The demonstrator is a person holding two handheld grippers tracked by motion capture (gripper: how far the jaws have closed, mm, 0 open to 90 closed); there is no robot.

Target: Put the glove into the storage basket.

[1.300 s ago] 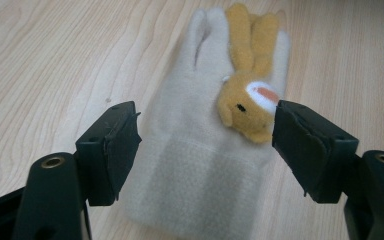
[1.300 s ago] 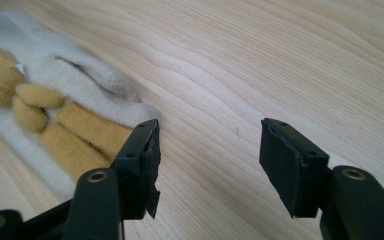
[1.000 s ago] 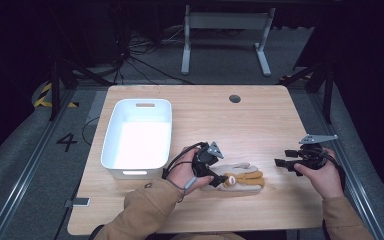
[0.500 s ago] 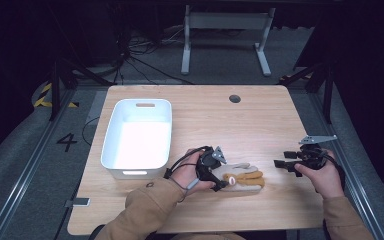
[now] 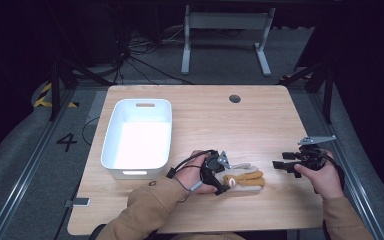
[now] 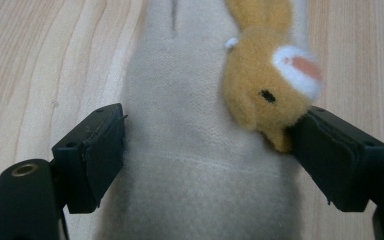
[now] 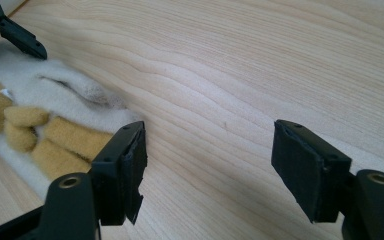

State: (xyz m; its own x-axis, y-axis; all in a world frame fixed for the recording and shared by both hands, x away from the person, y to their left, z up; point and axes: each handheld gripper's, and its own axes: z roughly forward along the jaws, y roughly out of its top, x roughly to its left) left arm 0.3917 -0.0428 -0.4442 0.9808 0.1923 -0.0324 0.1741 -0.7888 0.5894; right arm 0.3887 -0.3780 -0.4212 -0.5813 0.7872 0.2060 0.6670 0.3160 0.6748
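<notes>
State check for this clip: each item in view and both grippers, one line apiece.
Glove with plush rabbit: flat on table, between the left gripper's jaws, ungripped.
White bin: upright, empty.
Left gripper: open; jaws just been opening.
Right gripper: open, nothing between jaws, beside glove.

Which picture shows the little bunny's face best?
The left gripper view: the bunny's face is close up, with black eye and white-pink muzzle. The high view shows the bunny small and blurry. The right gripper view shows its orange ears or limbs, no face.
</notes>
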